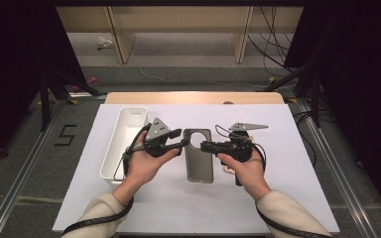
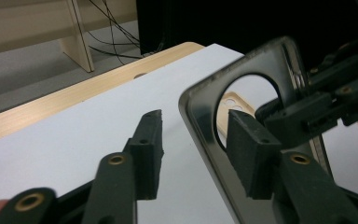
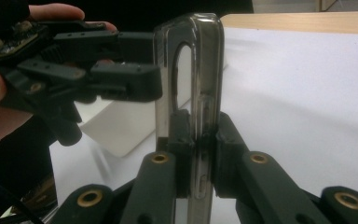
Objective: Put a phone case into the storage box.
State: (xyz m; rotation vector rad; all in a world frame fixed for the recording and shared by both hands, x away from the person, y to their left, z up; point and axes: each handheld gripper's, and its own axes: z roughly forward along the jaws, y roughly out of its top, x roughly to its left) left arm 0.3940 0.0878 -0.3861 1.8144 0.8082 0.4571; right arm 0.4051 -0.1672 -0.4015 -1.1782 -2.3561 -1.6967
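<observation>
Phone case unbranded; floor marking reads "5".

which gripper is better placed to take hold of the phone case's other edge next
Left. The right gripper is already shut on one edge of the smoky translucent phone case, holding it up. The left gripper is open, its jaws straddling the case's opposite edge by the round camera hole, so it likely only needs to close.
</observation>
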